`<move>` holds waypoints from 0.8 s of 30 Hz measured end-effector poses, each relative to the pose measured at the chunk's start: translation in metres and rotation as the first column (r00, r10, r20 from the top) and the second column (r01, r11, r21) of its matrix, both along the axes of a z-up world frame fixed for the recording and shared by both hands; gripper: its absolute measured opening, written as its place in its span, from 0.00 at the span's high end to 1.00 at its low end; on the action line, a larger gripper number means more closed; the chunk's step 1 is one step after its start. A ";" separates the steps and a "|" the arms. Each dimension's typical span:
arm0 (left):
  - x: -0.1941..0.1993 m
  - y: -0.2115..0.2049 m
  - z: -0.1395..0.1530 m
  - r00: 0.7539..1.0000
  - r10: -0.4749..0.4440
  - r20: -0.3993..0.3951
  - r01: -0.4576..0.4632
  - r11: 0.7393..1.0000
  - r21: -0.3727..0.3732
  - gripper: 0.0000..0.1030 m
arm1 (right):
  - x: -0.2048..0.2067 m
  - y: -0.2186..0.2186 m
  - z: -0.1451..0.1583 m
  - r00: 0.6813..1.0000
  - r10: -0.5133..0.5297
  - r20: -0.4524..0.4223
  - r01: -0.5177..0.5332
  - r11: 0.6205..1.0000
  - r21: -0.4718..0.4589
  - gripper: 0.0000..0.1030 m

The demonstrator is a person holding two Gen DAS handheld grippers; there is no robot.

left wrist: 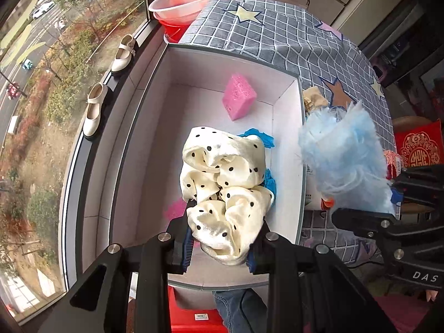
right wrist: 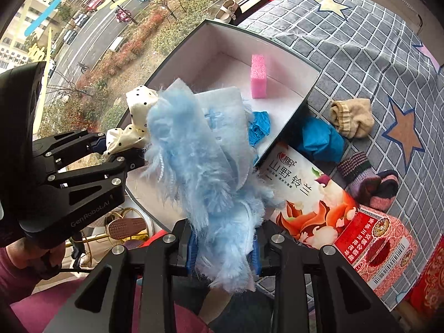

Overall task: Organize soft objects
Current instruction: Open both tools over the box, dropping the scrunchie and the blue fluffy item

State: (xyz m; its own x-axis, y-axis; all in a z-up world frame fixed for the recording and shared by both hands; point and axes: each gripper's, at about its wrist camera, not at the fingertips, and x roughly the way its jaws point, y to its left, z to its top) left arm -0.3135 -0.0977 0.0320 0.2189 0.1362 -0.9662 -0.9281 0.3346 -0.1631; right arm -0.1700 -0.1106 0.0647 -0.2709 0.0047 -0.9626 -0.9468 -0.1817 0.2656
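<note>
Both claws are clenched on cloth: the left gripper (left wrist: 219, 245) grasps a cream polka-dot scarf (left wrist: 224, 183) over the near end of the white box (left wrist: 301, 166), and the right gripper (right wrist: 224, 252) grasps a fluffy blue sock (right wrist: 205, 152) just right of it. A pink sponge (left wrist: 239, 97) stands at the box's far end. The box rests on a grey checked star-print cloth (left wrist: 291, 41) beside a window (left wrist: 41, 83), with two cream shoes (left wrist: 95, 109) on the sill and rolled socks (right wrist: 352, 116) on the cloth to the right.
</note>
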 end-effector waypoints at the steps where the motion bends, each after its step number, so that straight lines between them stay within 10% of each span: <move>1: -0.002 0.000 -0.001 1.000 0.005 0.000 -0.005 1.000 -0.002 0.69 | -0.002 0.002 0.000 1.000 0.004 -0.002 -0.004 1.000 -0.002 0.70; 24: -0.015 0.010 -0.009 0.999 0.035 -0.001 -0.035 0.999 -0.024 0.69 | -0.029 0.037 -0.002 0.999 0.040 -0.006 -0.040 0.999 -0.012 0.70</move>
